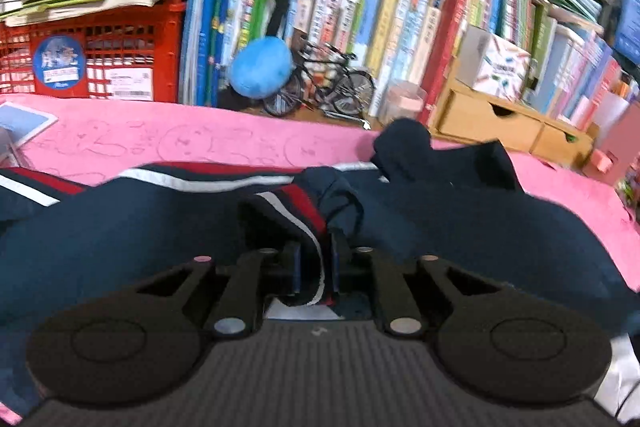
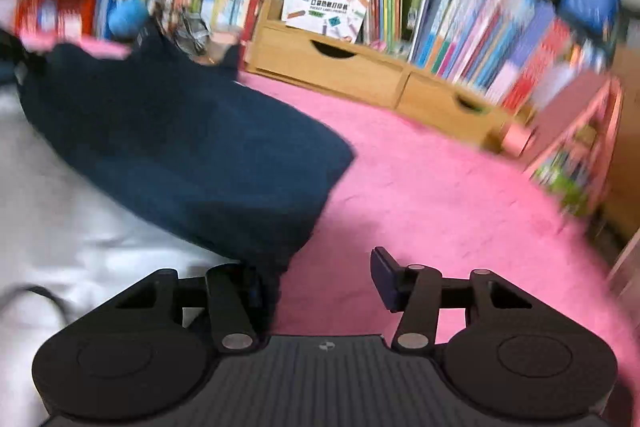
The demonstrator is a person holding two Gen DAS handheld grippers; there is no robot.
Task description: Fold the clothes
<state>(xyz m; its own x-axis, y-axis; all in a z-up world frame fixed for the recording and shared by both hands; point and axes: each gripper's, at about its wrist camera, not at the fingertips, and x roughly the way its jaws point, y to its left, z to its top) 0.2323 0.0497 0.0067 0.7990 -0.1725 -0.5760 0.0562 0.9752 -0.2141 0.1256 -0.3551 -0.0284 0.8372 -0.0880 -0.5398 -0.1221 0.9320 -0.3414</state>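
Observation:
A navy garment with red and white stripes lies on the pink mat. My left gripper is shut on a striped fold of the garment, bunched between the pads. In the right wrist view the navy garment lies left of centre, over a white cloth. My right gripper is open and empty; its left finger touches the garment's near corner, its right finger is over the pink mat.
Behind the mat stand rows of books, a red crate under stacked papers, a blue plush ball, a model bicycle and wooden drawers. A pink rack stands at the right.

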